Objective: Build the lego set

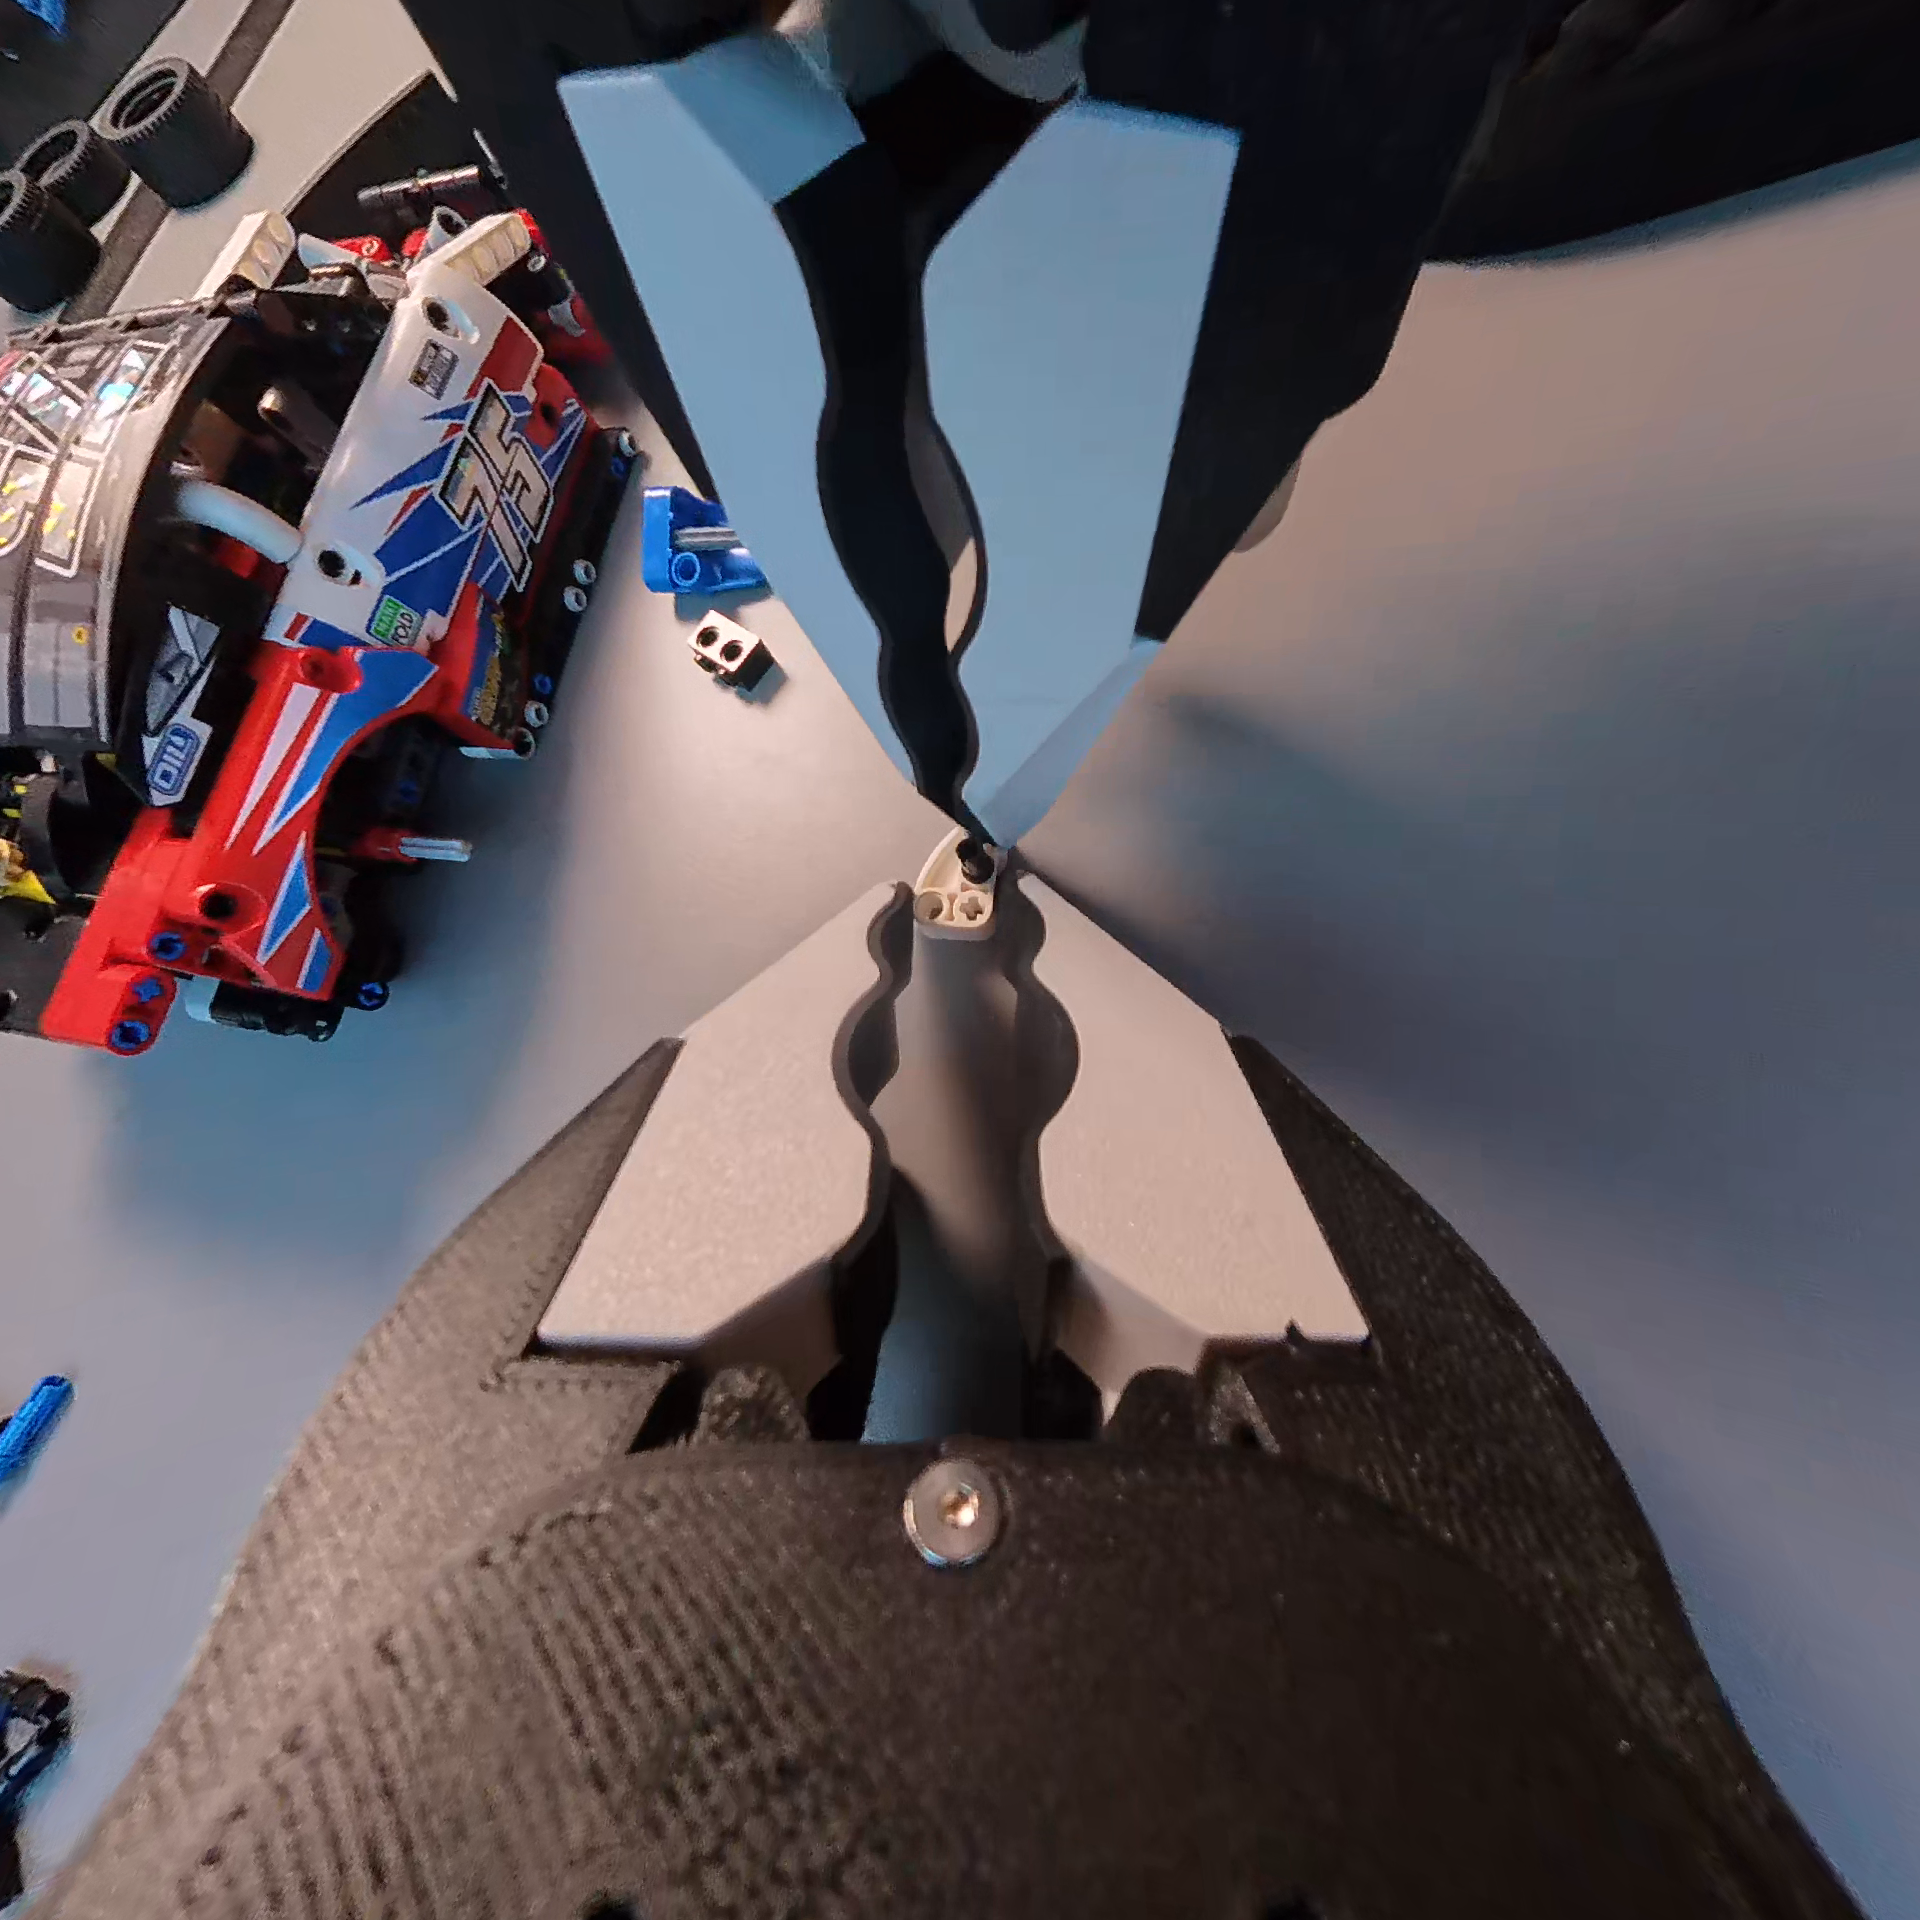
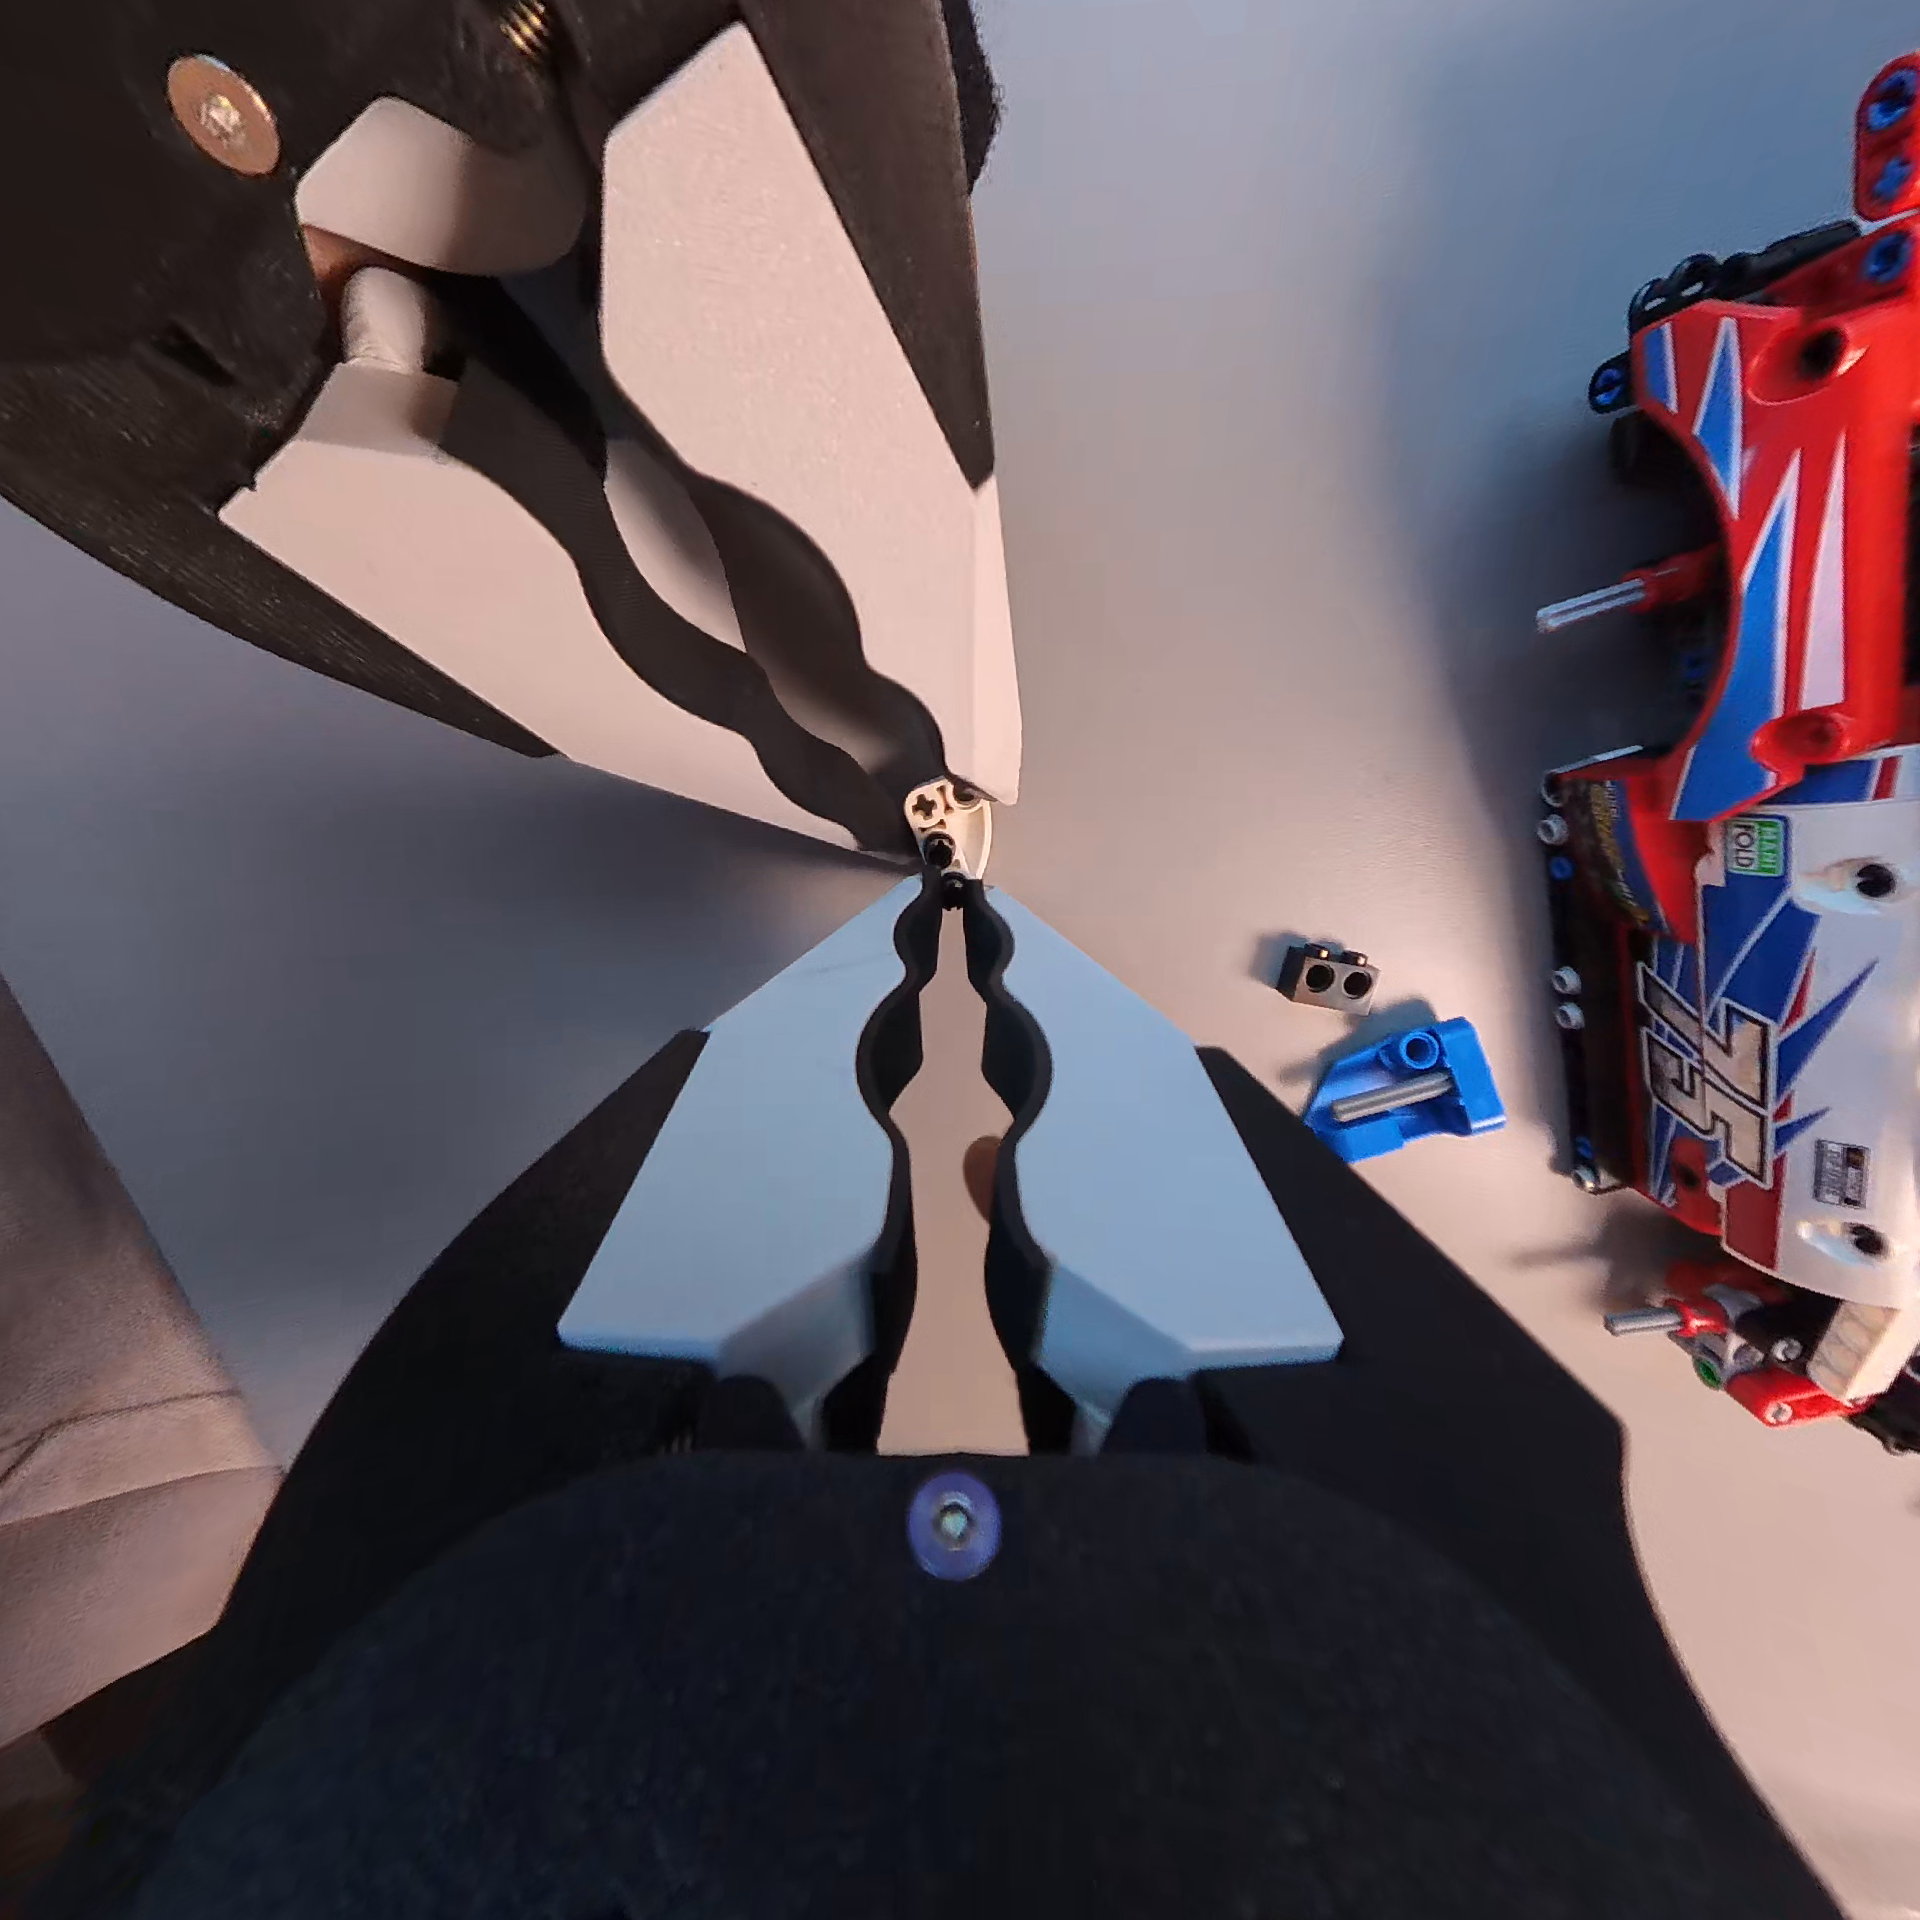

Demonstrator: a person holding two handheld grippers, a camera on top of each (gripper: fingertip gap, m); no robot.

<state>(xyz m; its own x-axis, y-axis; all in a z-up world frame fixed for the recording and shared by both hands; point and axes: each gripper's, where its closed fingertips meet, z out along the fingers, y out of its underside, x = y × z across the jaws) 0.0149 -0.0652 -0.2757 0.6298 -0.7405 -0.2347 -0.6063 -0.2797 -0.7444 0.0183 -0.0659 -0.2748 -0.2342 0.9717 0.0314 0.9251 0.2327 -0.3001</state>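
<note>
1. In the left wrist view, the left hand-held gripper pinched a small white piece between its fingertips, above the grey tabletop.
2. The right hand-held gripper came in from the top, its tips closed on a black pin seated in the white piece.
3. To the left lay the red, white and blue car, with a blue bracket and a black brick just beside it and black tyres farther off.
4. In the right wrist view, the right hand-held gripper was pressed together on the pin.
5. The left hand-held gripper reached in from the upper left, holding the white piece.
6. The car lay along the right edge, with the brick and bracket near it on the tabletop.
</note>
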